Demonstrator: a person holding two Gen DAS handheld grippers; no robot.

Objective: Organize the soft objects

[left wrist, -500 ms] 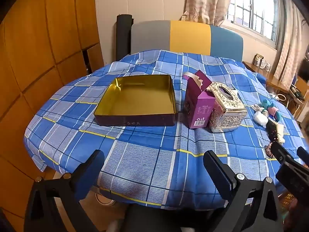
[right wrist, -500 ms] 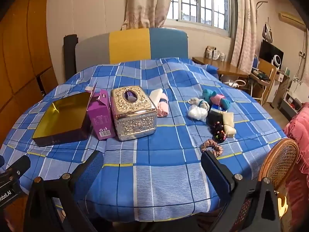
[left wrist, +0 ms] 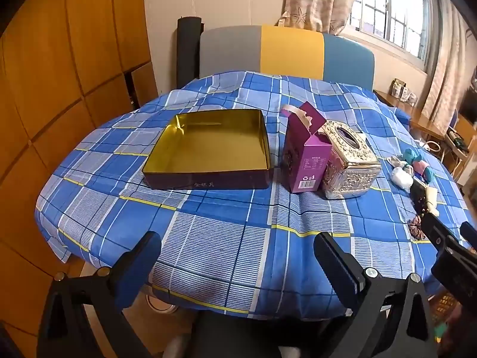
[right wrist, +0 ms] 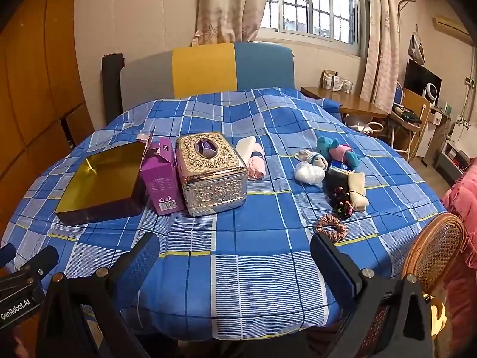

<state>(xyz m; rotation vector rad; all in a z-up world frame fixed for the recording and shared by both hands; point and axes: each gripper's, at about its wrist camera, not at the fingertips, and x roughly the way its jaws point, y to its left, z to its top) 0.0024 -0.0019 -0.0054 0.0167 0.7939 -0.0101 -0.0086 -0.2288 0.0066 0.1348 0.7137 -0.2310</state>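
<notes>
A shallow gold-lined tin box (left wrist: 208, 152) (right wrist: 101, 179) lies with nothing in it on the blue checked tablecloth at the left. Soft things lie in a cluster at the right: teal and pink socks (right wrist: 340, 150), a white bundle (right wrist: 308, 173), a cream roll (right wrist: 357, 191), a dark beaded scrunchie (right wrist: 342, 201), a brown scrunchie (right wrist: 331, 227) and pink and white cloth rolls (right wrist: 253, 158) behind the tissue box. My left gripper (left wrist: 238, 256) and right gripper (right wrist: 235, 258) both hover open over the near table edge, nothing between their fingers.
A purple carton (left wrist: 307, 161) (right wrist: 162, 176) with its top flaps up and an ornate silver tissue box (left wrist: 348, 164) (right wrist: 213, 173) stand mid-table. A wicker chair back (right wrist: 432, 244) rises at the near right. A grey, yellow and blue headboard (right wrist: 208, 68) lines the far side.
</notes>
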